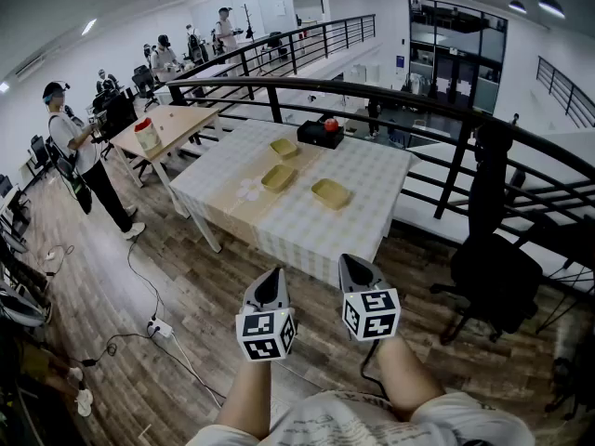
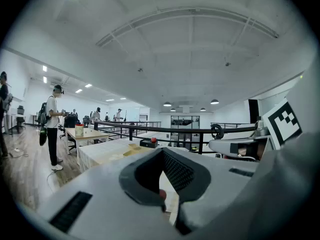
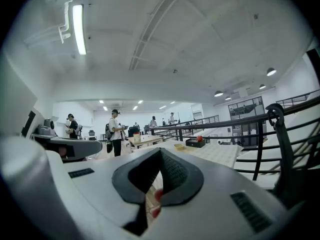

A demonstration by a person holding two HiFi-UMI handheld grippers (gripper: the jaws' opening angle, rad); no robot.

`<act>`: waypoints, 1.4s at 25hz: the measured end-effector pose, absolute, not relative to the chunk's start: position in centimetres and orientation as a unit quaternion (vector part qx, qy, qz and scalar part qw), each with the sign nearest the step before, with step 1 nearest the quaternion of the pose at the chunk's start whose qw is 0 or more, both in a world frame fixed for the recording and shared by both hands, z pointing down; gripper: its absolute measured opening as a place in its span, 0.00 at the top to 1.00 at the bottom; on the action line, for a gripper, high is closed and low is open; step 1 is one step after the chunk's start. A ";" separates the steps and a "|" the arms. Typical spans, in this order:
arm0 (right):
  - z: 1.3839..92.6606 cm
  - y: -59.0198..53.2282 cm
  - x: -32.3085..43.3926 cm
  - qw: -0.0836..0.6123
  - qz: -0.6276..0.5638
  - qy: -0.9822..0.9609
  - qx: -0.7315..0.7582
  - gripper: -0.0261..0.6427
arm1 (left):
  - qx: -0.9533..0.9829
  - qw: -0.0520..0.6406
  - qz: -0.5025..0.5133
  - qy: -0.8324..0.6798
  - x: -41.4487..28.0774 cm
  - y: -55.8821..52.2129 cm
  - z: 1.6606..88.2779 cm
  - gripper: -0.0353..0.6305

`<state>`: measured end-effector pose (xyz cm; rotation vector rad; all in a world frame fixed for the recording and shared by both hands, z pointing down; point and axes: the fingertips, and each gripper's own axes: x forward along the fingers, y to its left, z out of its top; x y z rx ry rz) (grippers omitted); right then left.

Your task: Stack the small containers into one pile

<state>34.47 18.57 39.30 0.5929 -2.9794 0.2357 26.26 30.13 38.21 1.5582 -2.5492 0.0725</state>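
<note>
Three small tan containers lie apart on the checked table: one at the back, one in the middle, one at the front right. Both grippers hang over the wooden floor, well short of the table. In the head view, my left gripper and my right gripper point at the table, side by side. Each has its jaws shut together with nothing between them. The left gripper view shows the containers far off and small; in the right gripper view one container shows.
A black box with a red knob sits at the table's far edge. A black railing curves behind the table. A dark office chair stands at the right. A wooden table with a jar, several people and floor cables are to the left.
</note>
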 end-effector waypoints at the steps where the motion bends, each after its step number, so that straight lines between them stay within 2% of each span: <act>1: 39.3 18.5 34.5 0.048 0.076 -0.977 0.194 0.96 | 0.520 0.078 0.024 -0.851 26.3 30.0 38.2 0.95; 20: 40.2 15.6 34.6 0.053 0.090 -0.985 0.141 0.96 | 0.500 0.088 0.030 -0.861 28.7 26.3 39.7 0.95; 29: 40.6 15.1 31.1 0.059 0.085 -0.987 0.126 0.96 | 0.490 0.084 0.017 -0.867 25.3 25.9 39.5 0.95; 35: 42.1 13.0 25.3 0.072 0.077 -0.987 0.123 0.96 | 0.490 0.081 0.018 -0.868 19.6 24.0 40.8 0.95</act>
